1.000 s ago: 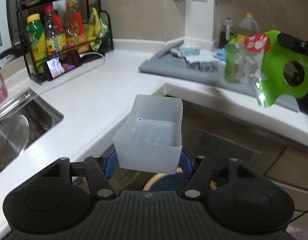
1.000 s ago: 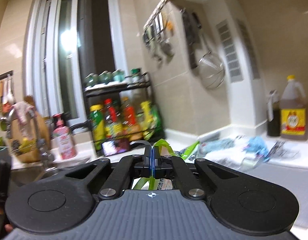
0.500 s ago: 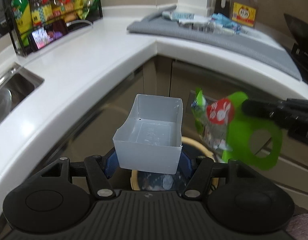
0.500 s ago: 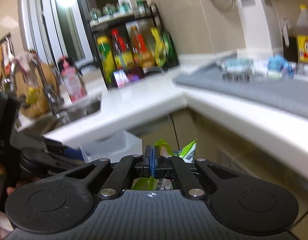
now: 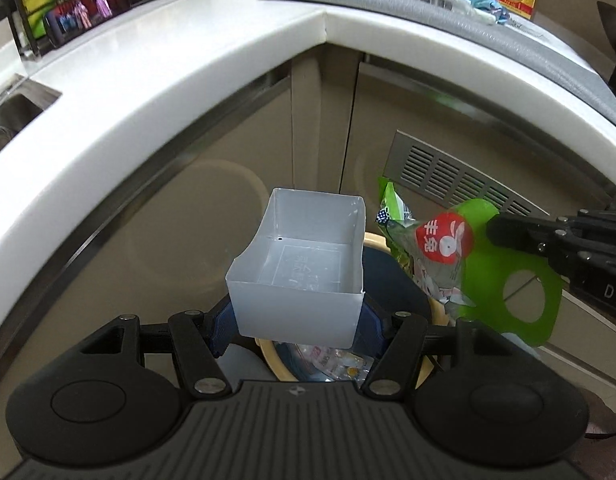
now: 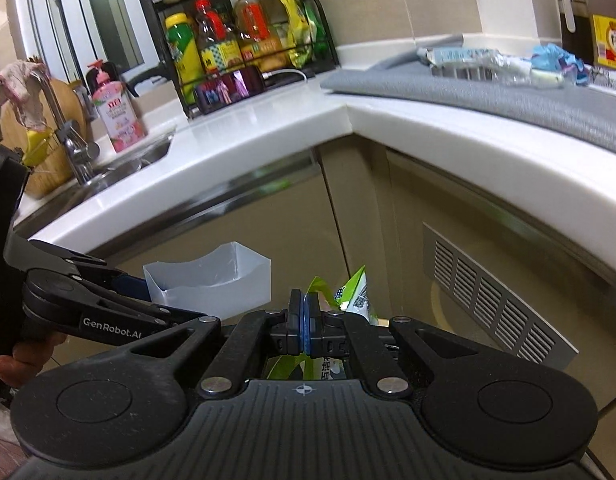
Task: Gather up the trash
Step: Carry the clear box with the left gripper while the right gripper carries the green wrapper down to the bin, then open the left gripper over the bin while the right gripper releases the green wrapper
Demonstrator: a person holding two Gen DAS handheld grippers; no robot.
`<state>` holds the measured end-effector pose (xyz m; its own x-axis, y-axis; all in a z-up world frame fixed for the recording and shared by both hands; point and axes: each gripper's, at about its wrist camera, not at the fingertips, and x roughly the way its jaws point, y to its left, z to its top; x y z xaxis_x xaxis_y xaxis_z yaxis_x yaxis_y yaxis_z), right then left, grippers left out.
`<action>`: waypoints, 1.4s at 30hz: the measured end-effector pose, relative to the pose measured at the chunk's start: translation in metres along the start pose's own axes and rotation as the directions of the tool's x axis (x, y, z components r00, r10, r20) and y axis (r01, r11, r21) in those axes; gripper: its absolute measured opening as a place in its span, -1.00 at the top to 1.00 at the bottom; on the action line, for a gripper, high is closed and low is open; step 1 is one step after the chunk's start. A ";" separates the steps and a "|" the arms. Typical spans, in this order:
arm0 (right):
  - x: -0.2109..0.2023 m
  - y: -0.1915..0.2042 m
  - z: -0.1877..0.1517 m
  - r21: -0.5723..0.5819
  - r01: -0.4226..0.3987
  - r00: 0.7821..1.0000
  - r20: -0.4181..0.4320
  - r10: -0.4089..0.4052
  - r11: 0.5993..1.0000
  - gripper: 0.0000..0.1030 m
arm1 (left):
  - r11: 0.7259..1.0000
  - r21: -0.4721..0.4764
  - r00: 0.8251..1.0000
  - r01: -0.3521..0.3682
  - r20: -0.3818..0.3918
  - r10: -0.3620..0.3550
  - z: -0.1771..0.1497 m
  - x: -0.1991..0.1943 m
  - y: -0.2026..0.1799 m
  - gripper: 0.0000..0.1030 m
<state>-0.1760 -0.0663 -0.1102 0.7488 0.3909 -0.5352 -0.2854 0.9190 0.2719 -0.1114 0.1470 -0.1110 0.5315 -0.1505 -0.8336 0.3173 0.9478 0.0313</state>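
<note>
Left gripper (image 5: 298, 314) clamps a white plastic tub (image 5: 304, 264) between its blue pads, jaws held fairly wide by the tub's walls. Right gripper (image 6: 304, 322) is pinched fully together on a green snack bag (image 5: 460, 264). Both hang below the white counter (image 5: 156, 80), in front of its cabinet doors. Under the tub sits a bin (image 5: 388, 264) with a tan rim, mostly hidden by the tub and gripper; only crumpled wrappers show inside. The tub is open-topped, empty and translucent. The bag, just right of the tub above the bin, is crinkled, with a clear middle, a red round label and a handle hole.
</note>
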 end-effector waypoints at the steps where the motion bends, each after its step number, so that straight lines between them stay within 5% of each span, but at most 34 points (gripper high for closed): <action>1: 0.002 -0.001 -0.001 0.002 0.002 1.000 -0.006 -0.002 1.000 0.98 | 1.000 -0.001 1.000 0.002 -0.007 -0.002 -0.001 0.001 -0.001 -0.32; 27: 0.058 -0.024 -0.020 0.067 0.042 0.987 -0.159 -0.031 0.997 0.98 | 0.998 0.029 0.975 0.049 -0.219 -0.042 0.002 0.082 -0.013 -0.32; 39: 0.071 -0.040 -0.011 0.153 0.059 0.985 -0.172 -0.032 0.986 0.98 | 0.998 0.017 0.969 0.061 -0.240 -0.055 0.001 0.094 -0.014 -0.33; 42: 0.068 -0.040 -0.010 0.173 0.067 0.985 -0.167 -0.037 0.983 0.91 | 0.997 0.001 0.965 0.076 -0.254 -0.073 0.002 0.099 -0.010 -0.57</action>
<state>-0.1195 -0.0762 -0.1658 0.6483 0.3594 -0.6712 -0.1272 0.9203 0.3700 -0.0602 0.1221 -0.1932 0.2903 -0.1429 -0.9462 0.3570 0.9336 -0.0315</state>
